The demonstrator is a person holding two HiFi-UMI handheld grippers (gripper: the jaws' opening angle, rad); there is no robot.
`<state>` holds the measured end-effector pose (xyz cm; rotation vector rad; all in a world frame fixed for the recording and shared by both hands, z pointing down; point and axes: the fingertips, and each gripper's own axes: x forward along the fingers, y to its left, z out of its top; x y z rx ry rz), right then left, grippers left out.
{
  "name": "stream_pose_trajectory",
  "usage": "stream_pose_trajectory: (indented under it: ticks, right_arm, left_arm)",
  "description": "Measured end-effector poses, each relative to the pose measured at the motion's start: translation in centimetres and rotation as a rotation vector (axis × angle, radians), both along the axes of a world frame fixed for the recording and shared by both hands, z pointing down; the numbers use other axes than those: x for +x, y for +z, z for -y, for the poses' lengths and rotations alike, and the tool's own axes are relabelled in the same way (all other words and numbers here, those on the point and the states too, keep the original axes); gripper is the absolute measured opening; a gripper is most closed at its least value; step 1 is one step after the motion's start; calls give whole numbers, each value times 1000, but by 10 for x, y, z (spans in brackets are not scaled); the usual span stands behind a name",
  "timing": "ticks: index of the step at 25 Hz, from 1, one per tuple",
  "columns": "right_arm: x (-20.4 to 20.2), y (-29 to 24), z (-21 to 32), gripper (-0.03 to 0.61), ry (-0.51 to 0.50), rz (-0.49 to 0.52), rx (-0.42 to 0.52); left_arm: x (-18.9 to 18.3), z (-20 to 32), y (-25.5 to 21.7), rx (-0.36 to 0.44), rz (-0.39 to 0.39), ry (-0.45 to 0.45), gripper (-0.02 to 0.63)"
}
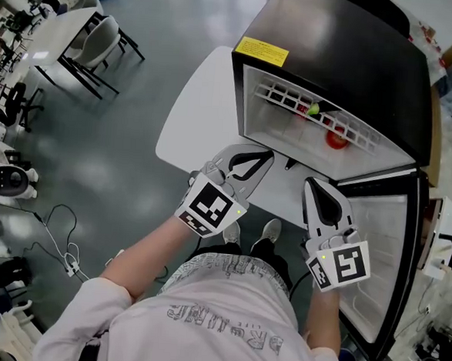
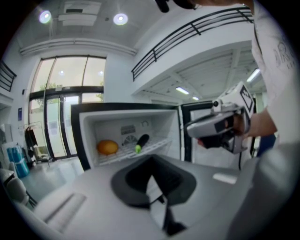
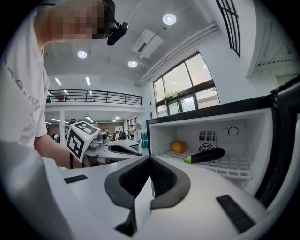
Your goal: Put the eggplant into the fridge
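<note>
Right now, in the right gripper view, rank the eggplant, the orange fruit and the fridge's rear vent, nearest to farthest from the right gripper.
1. eggplant, lying at the front, right side.
2. orange fruit, deeper in, left.
3. rear vent, farthest back, centre.

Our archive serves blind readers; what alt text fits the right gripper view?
A dark eggplant lies on the wire shelf of the open fridge, near an orange fruit. In the foreground, the right hand-held gripper is shut and empty.
</note>
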<state>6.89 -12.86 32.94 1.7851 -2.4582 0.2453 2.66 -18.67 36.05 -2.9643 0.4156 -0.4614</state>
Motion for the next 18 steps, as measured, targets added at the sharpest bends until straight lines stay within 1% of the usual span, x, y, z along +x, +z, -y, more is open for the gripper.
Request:
stream_pose_trajectory:
  ticks: [18]
  right_arm:
    - [5,1,2,3,4,-9,-3]
  left_arm:
    - [6,2,0,-7,-3,1,8]
